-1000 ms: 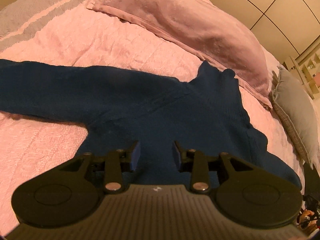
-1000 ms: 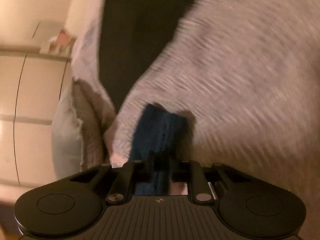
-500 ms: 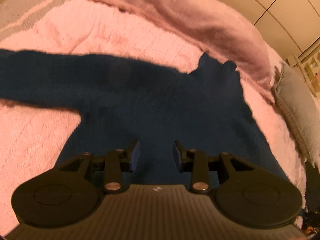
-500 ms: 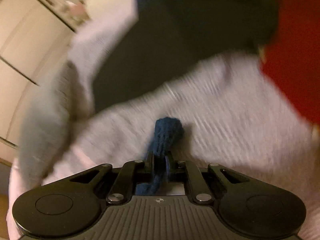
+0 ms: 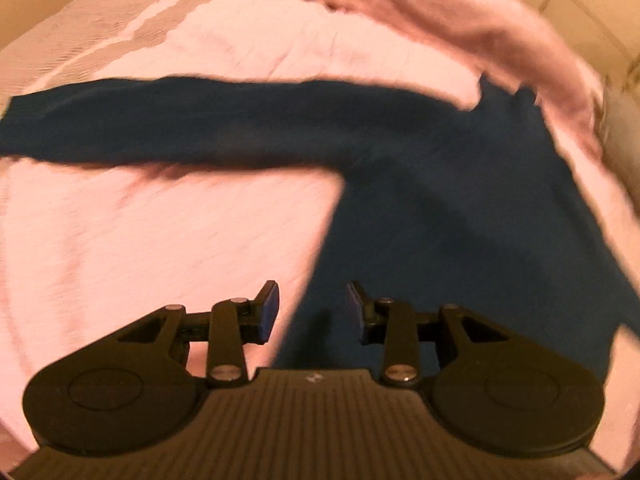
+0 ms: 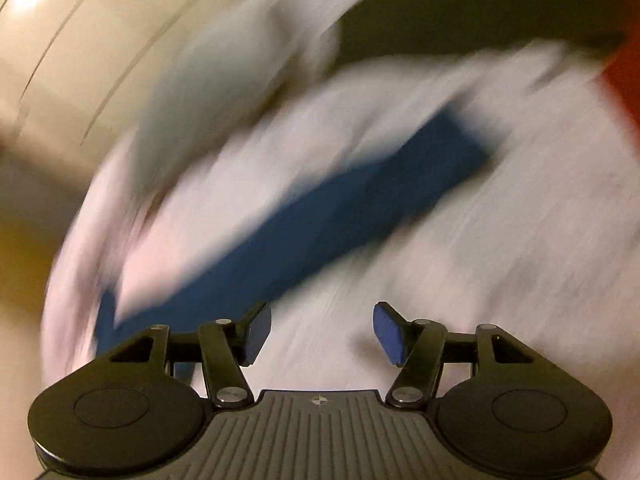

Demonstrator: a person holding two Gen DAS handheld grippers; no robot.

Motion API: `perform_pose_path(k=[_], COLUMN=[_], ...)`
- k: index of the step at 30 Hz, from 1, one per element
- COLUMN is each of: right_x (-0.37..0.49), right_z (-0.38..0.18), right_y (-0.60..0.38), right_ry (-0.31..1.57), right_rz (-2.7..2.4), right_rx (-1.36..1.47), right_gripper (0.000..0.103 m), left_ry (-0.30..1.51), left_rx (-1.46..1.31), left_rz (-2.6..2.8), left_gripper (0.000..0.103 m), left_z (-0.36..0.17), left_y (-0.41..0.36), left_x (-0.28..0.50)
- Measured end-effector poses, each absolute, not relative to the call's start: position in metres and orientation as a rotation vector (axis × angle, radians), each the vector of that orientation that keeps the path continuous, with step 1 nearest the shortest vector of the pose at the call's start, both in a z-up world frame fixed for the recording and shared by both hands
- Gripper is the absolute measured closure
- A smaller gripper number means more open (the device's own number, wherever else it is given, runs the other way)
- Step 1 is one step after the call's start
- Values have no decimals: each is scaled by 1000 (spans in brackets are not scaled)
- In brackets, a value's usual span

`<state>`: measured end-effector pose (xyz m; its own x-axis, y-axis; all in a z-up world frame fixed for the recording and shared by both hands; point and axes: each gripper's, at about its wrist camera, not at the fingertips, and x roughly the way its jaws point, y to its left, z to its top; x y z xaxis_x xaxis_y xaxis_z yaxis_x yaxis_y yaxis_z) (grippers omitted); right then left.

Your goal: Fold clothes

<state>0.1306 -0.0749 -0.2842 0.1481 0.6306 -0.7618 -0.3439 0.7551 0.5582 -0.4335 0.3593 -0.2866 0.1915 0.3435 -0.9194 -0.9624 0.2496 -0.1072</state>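
Observation:
A dark blue sweater [image 5: 460, 208] lies flat on the pink bedspread [image 5: 140, 240], one sleeve [image 5: 180, 128] stretched out to the left. My left gripper [image 5: 312, 312] is open above the sweater's left side edge, holding nothing. In the blurred right wrist view the other blue sleeve [image 6: 320, 216] lies stretched out on the bedspread [image 6: 500, 260], running from lower left to upper right. My right gripper [image 6: 320, 332] is open just in front of that sleeve, with nothing between its fingers.
A pink pillow [image 5: 460, 28] lies beyond the sweater's collar. In the right wrist view a grey cushion [image 6: 208, 92] sits at the bed's edge, with pale cupboard doors [image 6: 80, 60] behind, a dark cloth [image 6: 460, 16] and something red [image 6: 624, 80] at the upper right.
My right gripper has opened and let go of the sleeve, which now lies stretched on the bed. My left gripper has shifted left, from over the sweater's body to its side edge.

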Motion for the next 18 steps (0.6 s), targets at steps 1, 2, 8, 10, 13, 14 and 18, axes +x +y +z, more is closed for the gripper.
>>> perform_pose_path(k=[1,2,8,10,13,14,18], right_x=[104,80,-50,-76,-100,-107,-135], right_z=[-289,-298,-340,-344,-346,-345,-344], right_y=[-64,-61,-53,-63,-77,-78,-80], right_ry=[1300,1342,1538,1564,1575,1568,1537], right_rz=[787,807,861,832,792,775,708], right_rx=[228,212,177,180,170,180,220], right_gripper=[43,43,43,43,43,42,41], left_ry=[955,979,961,931,888,876,824], left_rx=[-834,-829,-963,-1039,-1132,-1143,-1194], left_rz=[1076,1060,900,843,781,774,757], left_gripper=[72,72,68,66,63,62,61], left_z=[-288,-290,-298,-305,-318,-324,-346], left_y=[354,349,309,295,279,276,271], left_x=[-444,-455,-524,-540,-559,-563,-572])
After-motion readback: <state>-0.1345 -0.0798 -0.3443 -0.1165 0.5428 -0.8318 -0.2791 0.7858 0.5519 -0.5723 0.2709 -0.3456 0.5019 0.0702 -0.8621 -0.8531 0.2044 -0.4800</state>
